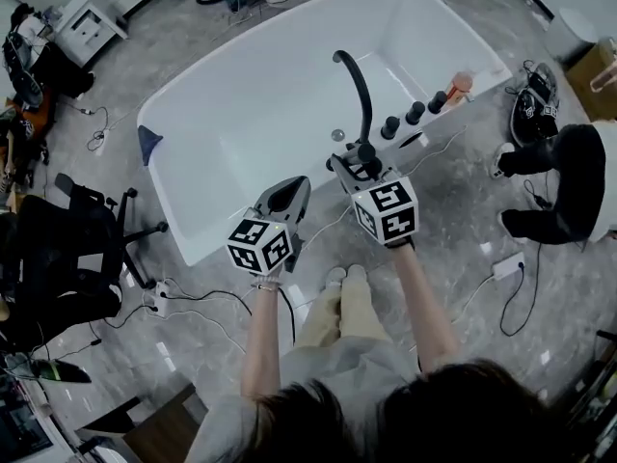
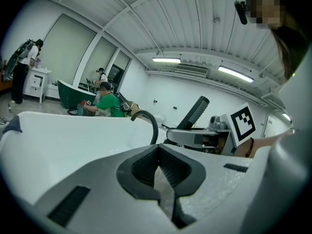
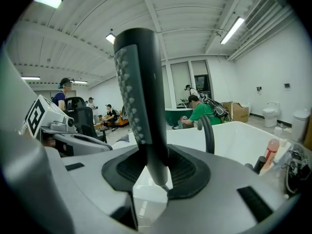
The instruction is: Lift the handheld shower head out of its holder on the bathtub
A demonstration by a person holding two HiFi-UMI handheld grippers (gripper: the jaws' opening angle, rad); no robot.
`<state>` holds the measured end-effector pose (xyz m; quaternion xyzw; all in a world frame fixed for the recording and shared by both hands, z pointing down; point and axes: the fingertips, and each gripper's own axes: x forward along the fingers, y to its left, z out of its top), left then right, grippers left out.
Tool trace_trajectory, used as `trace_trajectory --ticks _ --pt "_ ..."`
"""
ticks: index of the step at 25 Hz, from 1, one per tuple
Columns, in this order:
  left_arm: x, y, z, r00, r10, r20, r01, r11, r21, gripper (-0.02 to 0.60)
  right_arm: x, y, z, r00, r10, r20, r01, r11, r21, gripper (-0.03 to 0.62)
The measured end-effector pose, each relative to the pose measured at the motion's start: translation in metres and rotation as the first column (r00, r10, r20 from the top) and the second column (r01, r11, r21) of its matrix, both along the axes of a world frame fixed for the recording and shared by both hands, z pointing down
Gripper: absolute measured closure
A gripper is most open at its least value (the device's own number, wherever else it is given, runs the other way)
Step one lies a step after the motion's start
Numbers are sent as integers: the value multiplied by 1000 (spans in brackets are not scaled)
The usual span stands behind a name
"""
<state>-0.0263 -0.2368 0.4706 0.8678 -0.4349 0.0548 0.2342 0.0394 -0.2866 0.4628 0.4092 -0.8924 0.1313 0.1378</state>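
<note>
Over the tub's (image 1: 193, 152) near rim, the right gripper (image 3: 156, 168) is clamped on the shower head (image 3: 139, 106). The pads pinch the low end of the handle and the head stands upright above them, nozzle face to the left in that view. The handle's bottom tip pokes out below the pads; what hangs from it is too small to read.

From the head view the shower head is mostly buried behind the right gripper and blends with the base of the black spout (image 1: 359, 90) on the rim. Can't pick out the holder in any view.

Left gripper (image 2: 157, 155) sits just left of the right one, jaws pressed together, nothing in them. Its body blocks the rim below.

Knobs (image 1: 415, 114) and a bottle (image 1: 460, 85) are further right along the rim, clear of both grippers.
</note>
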Motion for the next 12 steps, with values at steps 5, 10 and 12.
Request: trace_trajectory --ticks 5,10,12 --pt "1 13 -33 1000 11 -6 -11 999 44 577 4 15 -34 1000 15 17 -16 1000 27 461" --pt "4 26 -67 999 42 -2 -42 994 105 577 7 32 -62 999 23 27 -24 998 50 461" --pt "7 32 -80 998 57 -5 -56 990 126 577 10 40 -73 1000 21 22 -23 998 60 461"
